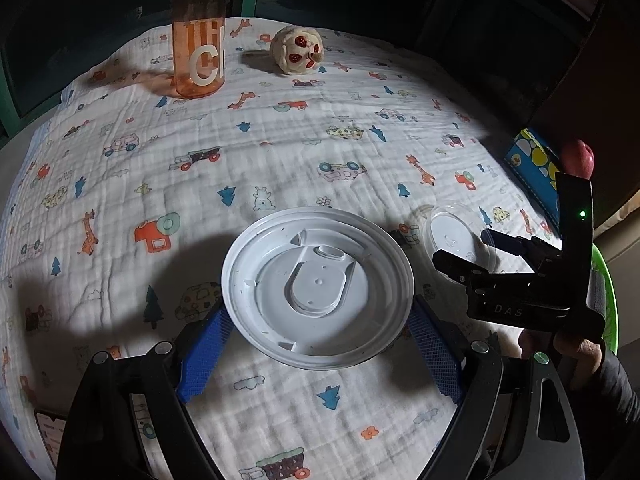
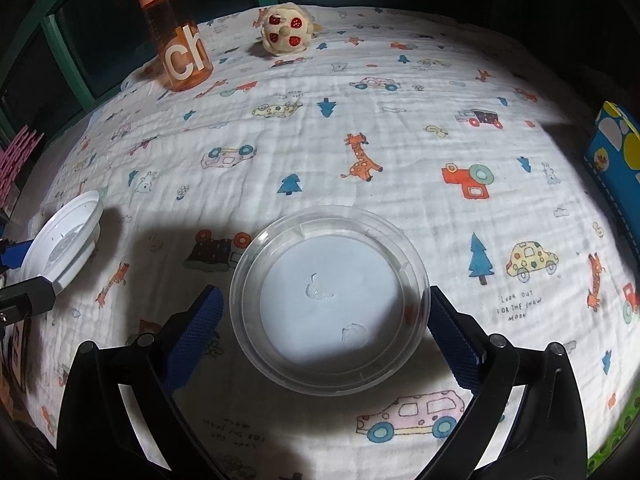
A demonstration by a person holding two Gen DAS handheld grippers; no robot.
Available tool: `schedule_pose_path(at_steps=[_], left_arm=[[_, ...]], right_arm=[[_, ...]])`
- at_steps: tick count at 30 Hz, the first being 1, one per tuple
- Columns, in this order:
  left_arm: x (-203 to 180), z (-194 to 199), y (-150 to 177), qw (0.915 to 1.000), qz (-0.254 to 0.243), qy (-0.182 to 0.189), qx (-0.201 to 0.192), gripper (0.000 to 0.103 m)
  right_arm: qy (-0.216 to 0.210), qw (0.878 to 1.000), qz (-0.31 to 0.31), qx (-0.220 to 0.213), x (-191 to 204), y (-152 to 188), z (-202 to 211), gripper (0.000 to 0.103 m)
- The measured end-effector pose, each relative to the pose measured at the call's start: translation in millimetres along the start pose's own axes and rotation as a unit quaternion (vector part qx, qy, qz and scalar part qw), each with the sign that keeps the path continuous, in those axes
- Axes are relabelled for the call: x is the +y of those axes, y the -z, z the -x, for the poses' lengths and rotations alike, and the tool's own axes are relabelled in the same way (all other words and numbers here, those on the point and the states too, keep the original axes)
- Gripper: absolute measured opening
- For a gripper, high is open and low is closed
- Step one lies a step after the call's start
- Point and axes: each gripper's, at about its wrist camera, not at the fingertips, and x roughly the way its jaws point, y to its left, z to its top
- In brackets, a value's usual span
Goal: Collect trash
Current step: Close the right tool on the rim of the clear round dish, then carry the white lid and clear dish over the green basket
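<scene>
White lid [image 1: 317,288] between left gripper [image 1: 318,354] fingers

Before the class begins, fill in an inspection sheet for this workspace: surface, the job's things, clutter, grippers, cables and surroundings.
Surface: white printed cloth with cars, giraffes and trees, wrinkled, partly in shadow.
Job's things: white plastic lid and clear plastic lid.
Clutter: orange water bottle standing upright at the far edge; plush toy beside it; blue patterned box at the right edge.
Grippers: left gripper grips the white plastic lid at its rim; right gripper grips the clear plastic lid the same way.
Cables: nothing seen.
Surroundings: dark; green frame behind the bottle.
</scene>
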Motion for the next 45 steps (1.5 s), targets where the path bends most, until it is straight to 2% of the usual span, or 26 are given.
schedule_pose_path(at_steps=[7,13,25,34,45], left_arm=[[-2,0,-1,1.0,-0.007,-0.001,-0.001,0.084],[-16,5,-6,0.9998,-0.02,0.006,-0.007,0.084],[-95,11,-15,0.9952,-0.085,0.046,-0.016,0.084],[-175,12,-21,0.9847,-0.146,0.093,-0.02,0.084],[-276,10,-18,0.9646,-0.221,0.143,-0.017,0.084]], right_arm=[[0.003,1.0,-0.011,-0.004,-3,4,1,0.093],[0.003,0.999,-0.024,-0.022,-13,13,26,0.093],[0.032,0.993,-0.096,-0.063,-67,48,107,0.093],[0.074,0.982,-0.154,-0.084,-117,90,159,0.093],[0.143,0.958,-0.229,-0.095,-183,151,214,0.093]])
